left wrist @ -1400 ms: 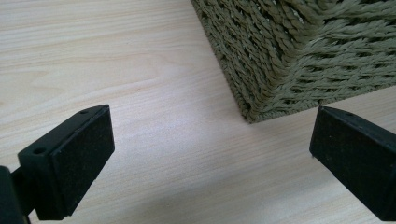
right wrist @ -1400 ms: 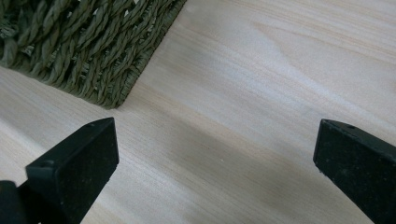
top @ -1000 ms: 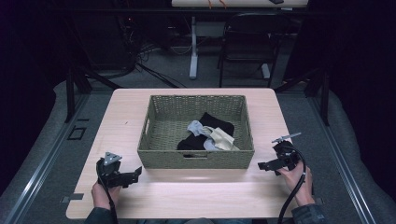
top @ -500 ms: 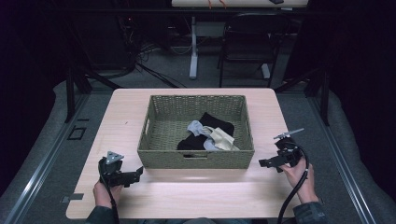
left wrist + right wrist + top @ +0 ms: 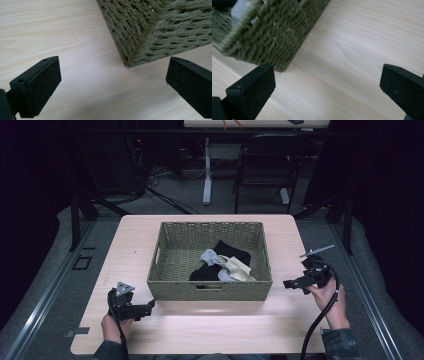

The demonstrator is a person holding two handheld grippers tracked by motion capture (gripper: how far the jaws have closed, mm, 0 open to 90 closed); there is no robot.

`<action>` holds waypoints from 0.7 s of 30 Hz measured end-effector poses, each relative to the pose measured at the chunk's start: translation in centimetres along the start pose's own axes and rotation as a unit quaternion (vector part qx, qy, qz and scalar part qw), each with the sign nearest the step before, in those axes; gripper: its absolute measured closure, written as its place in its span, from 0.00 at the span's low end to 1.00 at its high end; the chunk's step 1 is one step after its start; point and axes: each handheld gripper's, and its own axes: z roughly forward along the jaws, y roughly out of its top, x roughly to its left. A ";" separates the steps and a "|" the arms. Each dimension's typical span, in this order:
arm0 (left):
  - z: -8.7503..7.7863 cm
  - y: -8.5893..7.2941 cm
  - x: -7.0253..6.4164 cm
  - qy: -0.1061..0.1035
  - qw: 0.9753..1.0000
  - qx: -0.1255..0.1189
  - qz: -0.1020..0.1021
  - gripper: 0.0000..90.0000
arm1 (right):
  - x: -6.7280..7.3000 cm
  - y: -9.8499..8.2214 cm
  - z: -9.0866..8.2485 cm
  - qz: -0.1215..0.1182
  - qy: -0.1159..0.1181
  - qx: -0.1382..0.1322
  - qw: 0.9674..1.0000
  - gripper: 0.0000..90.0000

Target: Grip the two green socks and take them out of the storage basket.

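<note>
the woven basket [image 5: 210, 290] sits mid-table with a heap of dark and pale cloths [image 5: 222, 265] inside. left gripper [image 5: 145, 309] hangs at the near left corner, right gripper [image 5: 291, 283] by the right edge, both jaws spread wide and empty. coming in low, either could shove the basket wall. since half a second ago the right one has lifted and tilted.

basket [image 5: 210, 290] mid-table | left gripper [image 5: 148, 307], right gripper [image 5: 289, 283] flanking
</note>
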 end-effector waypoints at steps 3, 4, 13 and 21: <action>0.0 -0.1 0.0 0.001 1.000 0.002 -0.001 0.00 | 0.2 0.9 -0.5 -0.008 -0.002 -0.002 1.000 0.00; 0.0 0.0 0.0 0.001 1.000 0.000 -0.001 0.00 | 0.3 1.2 -0.8 -0.009 -0.001 -0.001 1.000 0.00; 0.1 0.0 0.0 -0.007 1.000 -0.004 0.000 0.00 | 1.9 4.3 -3.3 -0.040 0.004 -0.021 0.999 0.00; -0.1 -0.3 0.1 -0.007 1.000 -0.004 -0.003 0.00 | 4.4 7.9 -4.1 -0.078 0.014 -0.018 0.997 0.00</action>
